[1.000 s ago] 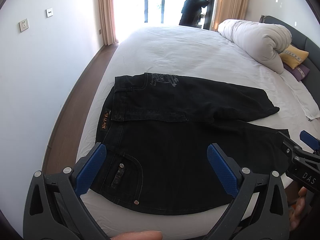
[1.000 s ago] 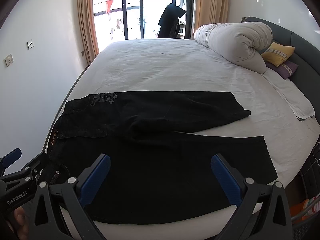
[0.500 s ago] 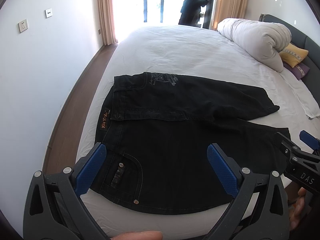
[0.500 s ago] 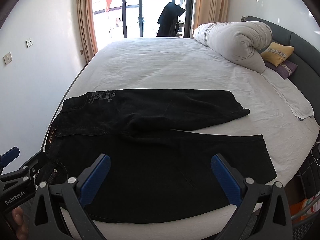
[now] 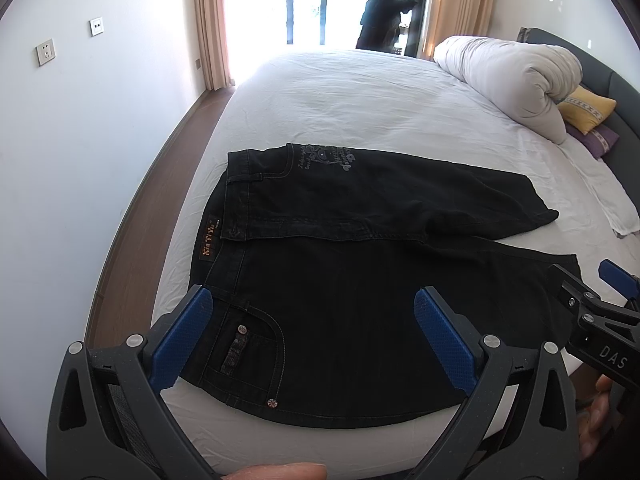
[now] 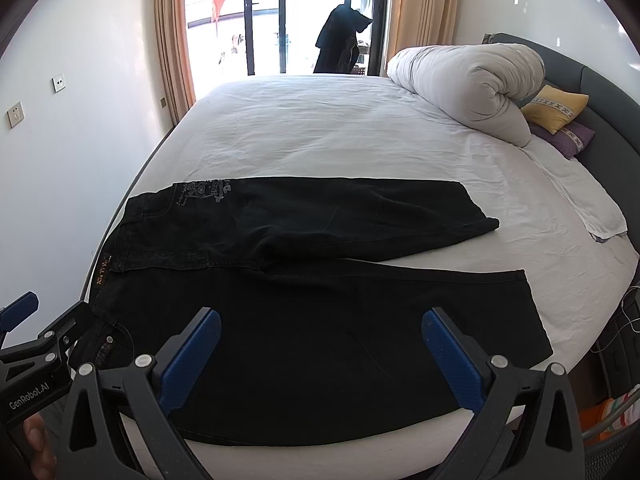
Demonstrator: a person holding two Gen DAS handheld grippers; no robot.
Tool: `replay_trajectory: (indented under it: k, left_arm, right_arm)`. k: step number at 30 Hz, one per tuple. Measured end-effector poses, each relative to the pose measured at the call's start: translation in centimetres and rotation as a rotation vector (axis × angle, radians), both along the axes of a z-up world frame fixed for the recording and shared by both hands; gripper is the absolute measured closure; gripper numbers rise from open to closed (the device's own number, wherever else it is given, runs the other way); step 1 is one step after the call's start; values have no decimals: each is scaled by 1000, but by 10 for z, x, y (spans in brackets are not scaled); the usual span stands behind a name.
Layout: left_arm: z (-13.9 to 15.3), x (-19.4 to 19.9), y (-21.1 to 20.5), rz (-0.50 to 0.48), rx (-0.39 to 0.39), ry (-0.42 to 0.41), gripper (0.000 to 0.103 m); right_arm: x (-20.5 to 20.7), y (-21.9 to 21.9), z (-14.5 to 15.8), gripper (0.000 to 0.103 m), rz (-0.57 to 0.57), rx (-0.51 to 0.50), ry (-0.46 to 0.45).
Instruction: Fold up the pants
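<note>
Below the left wrist camera, black pants (image 5: 360,288) lie flat at the near edge of a white bed (image 5: 360,100), waistband to the left and legs running right, while the left gripper (image 5: 308,332) hangs over the pocket area with jaws wide apart and empty, the right gripper (image 5: 600,312) showing at the right edge. From the right wrist view, the right gripper (image 6: 320,352) is likewise spread open and empty above the near leg, the far leg ending short of a rolled duvet (image 6: 468,84) and a yellow pillow (image 6: 556,108) at the far right.

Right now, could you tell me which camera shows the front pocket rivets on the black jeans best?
The left wrist view: the pocket rivets sit close and sharp. The right wrist view shows that pocket only partly, behind the left gripper.
</note>
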State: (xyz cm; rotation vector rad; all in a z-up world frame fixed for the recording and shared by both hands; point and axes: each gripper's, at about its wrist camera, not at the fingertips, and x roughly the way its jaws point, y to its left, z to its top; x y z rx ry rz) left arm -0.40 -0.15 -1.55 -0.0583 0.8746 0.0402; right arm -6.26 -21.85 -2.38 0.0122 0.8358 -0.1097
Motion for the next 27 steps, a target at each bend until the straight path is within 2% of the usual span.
replay_trajectory:
  k: [27]
  left_arm:
    - [1, 0, -2, -1, 1, 4, 0]
  right_arm:
    - [1, 3, -4, 0, 3, -7, 8]
